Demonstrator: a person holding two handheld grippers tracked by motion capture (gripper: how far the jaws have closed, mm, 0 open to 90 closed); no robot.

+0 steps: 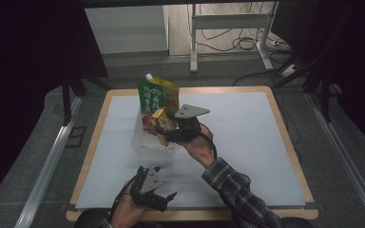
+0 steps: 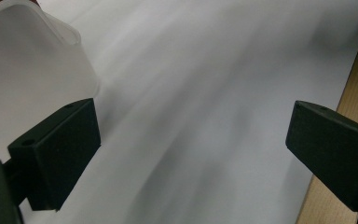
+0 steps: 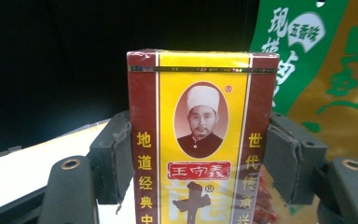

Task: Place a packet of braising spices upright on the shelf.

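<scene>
Two tools: right tool [image 3: 200,154] clenches yellow box [image 3: 196,135]; left tool [image 2: 191,154] released above white table [image 2: 205,84].

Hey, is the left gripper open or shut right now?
Open. In its own view the left gripper's two black jaws stand wide apart with just the white sheet between them, nothing gripped.

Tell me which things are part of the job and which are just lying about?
Part of the job:
right tool, shut on the yellow box
clear tub
green and yellow pouch standing in the tub

Just lying about:
left tool, open above the white mat
cables on the floor
</scene>
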